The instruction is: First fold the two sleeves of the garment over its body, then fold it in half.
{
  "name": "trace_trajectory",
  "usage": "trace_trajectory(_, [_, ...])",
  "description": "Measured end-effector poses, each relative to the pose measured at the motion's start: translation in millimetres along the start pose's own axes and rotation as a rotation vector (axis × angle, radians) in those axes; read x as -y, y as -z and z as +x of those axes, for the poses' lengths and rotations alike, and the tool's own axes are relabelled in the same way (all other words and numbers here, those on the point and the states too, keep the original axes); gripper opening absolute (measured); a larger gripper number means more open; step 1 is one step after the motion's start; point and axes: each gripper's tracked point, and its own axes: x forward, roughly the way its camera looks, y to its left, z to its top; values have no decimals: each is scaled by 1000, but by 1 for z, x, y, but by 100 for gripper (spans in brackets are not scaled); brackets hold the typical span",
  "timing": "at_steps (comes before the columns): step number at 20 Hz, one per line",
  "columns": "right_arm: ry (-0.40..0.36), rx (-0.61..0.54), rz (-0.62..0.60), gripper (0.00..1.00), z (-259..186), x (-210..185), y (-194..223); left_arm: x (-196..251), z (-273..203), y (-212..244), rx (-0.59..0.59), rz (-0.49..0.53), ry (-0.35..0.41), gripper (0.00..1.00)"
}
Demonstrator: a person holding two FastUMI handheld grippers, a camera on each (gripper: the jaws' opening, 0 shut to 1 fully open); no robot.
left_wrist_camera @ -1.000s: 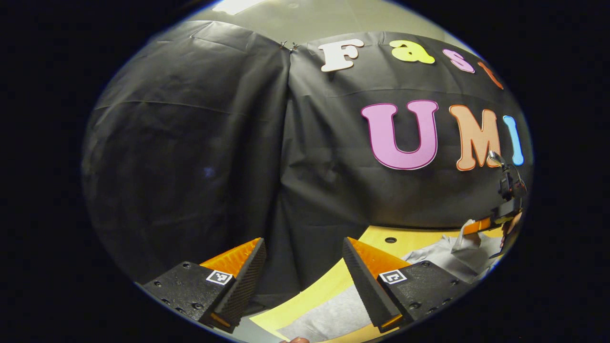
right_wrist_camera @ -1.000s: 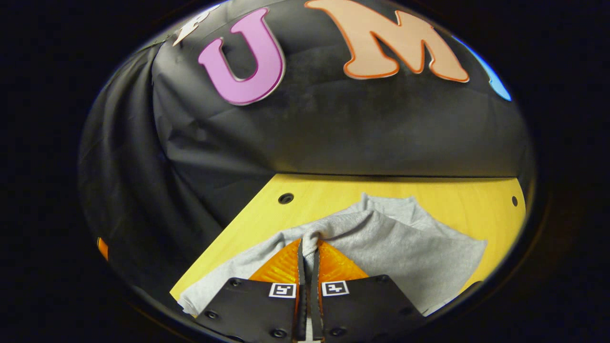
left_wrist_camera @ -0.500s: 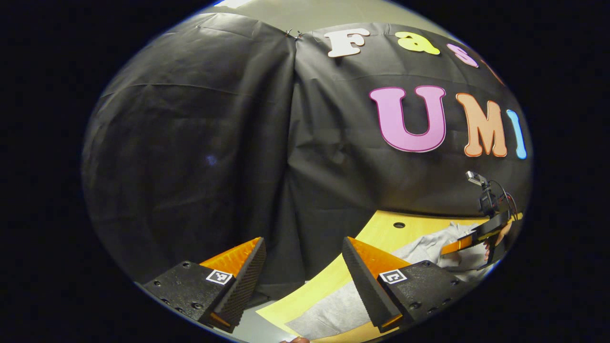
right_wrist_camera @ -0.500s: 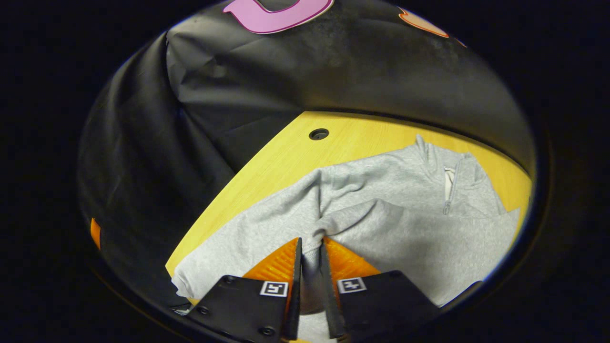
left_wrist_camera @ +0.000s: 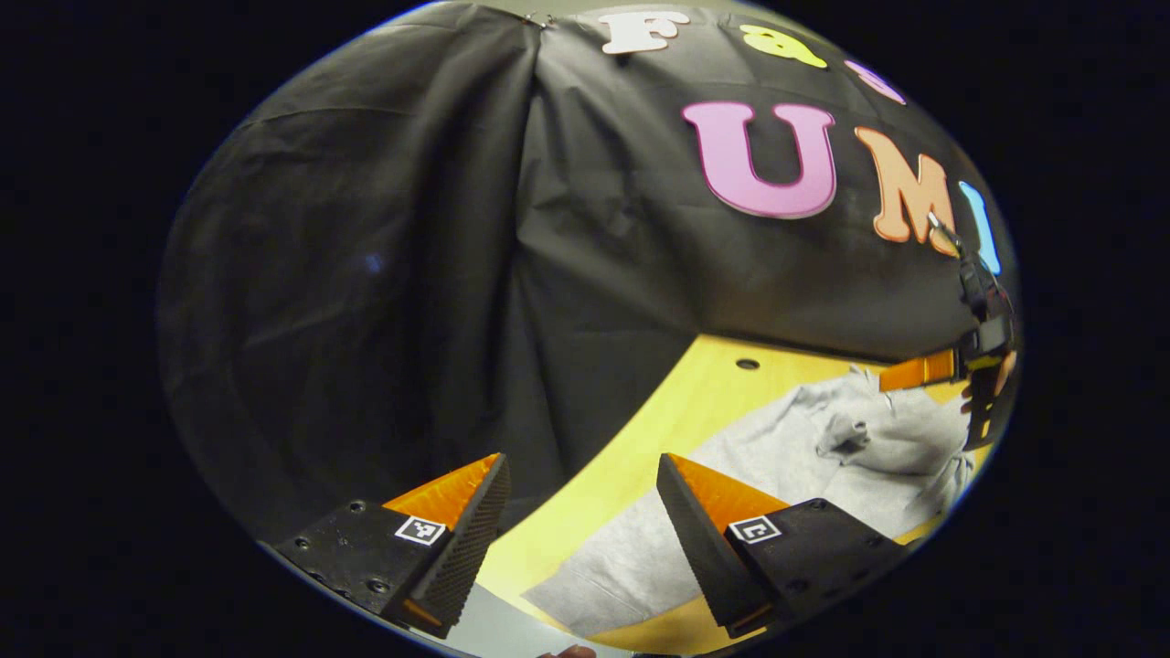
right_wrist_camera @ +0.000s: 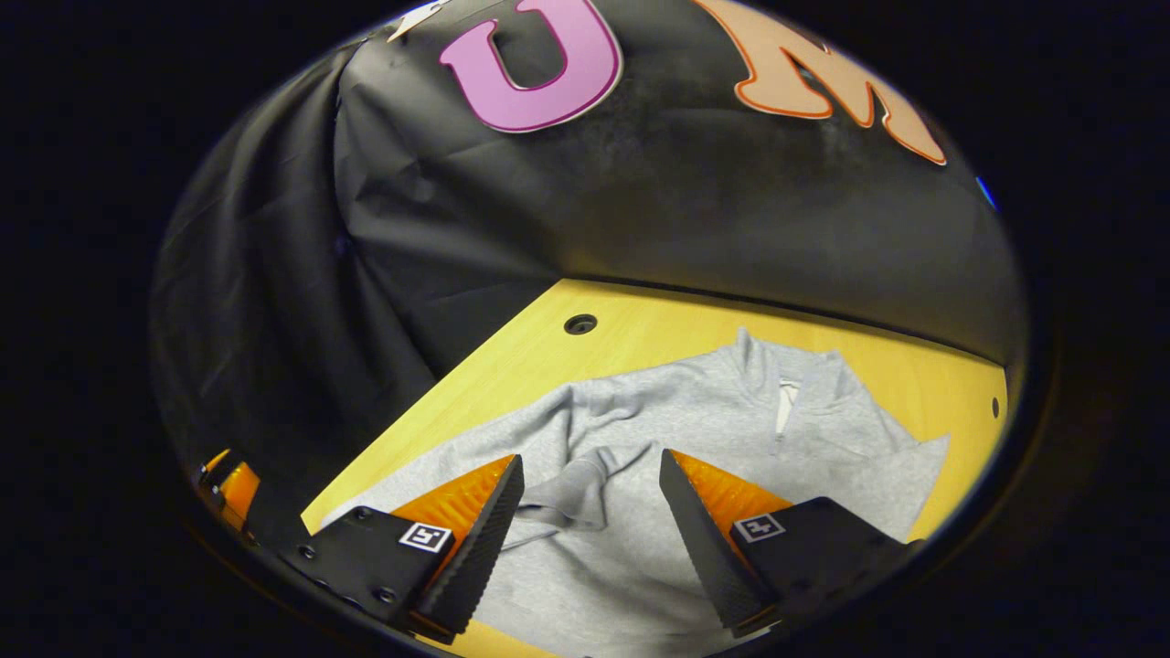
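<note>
Right gripper view: the right tool [right_wrist_camera: 590,512] hangs open above the grey garment [right_wrist_camera: 695,457], its two fingers spread wide with nothing between them. Just beyond the gap, the end of one sleeve [right_wrist_camera: 576,489] lies bunched and folded over the garment's body, its cuff crumpled into a small lump. Past that, the chest spreads flat, and farther still the stand-up collar with a short zip [right_wrist_camera: 786,407] points toward the counter's [right_wrist_camera: 640,334] far edge. The fabric is a pale heathered grey, soft and lightly wrinkled. A round hole [right_wrist_camera: 579,323] marks the yellow wooden counter near its far left corner, another small one [right_wrist_camera: 995,407] sits toward the far right corner, and the black cloth wall rises behind the far edge.

Left gripper view: the left tool [left_wrist_camera: 580,512] is also open, fingers well apart and holding nothing, poised over the counter's left edge. The garment's hem [left_wrist_camera: 622,571] lies just beside its right finger. Farther along the counter, the folded sleeve's cuff [left_wrist_camera: 845,437] stands up slightly from the body. Beyond it, the right tool [left_wrist_camera: 914,372] shows above the garment, apart from the cloth, with a hand [left_wrist_camera: 1001,375] holding it at the edge of the view.
</note>
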Motion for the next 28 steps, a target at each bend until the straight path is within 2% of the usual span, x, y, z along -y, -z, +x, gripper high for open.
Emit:
trace_trajectory(3, [37, 12, 15, 96, -21, 28, 3, 8, 4, 45, -120, -10, 31, 96])
trace_trajectory(7, [92, 19, 42, 96, -44, 65, 12, 3, 6, 98, -261, -14, 20, 97])
trace_trajectory(14, [175, 47, 111, 96, -76, 113, 20, -7, 15, 137, -357, -26, -27, 97])
trace_trajectory(16, [180, 49, 99, 96, -79, 116, 22, -7, 12, 148, -400, -48, -34, 96])
trace_trajectory(20, [194, 42, 47, 96, -85, 120, 29, -5, 16, 145, -394, -54, -33, 97])
trace_trajectory(21, [195, 35, 42, 96, -85, 120, 33, -5, 14, 144, -416, -54, -26, 94])
trace_trajectory(22, [192, 36, 53, 96, -91, 121, 35, -7, 16, 142, -436, -54, -23, 78])
trace_trajectory(23, [193, 38, 57, 96, -93, 122, 36, -9, 16, 140, -449, -50, -15, 68])
trace_trajectory(26, [196, 57, 74, 96, -99, 126, 34, 2, 32, 132, -463, -124, -20, 7])
trace_trajectory(28, [211, 68, 78, 96, -110, 135, 37, 3, 33, 125, -472, -192, -21, 1])
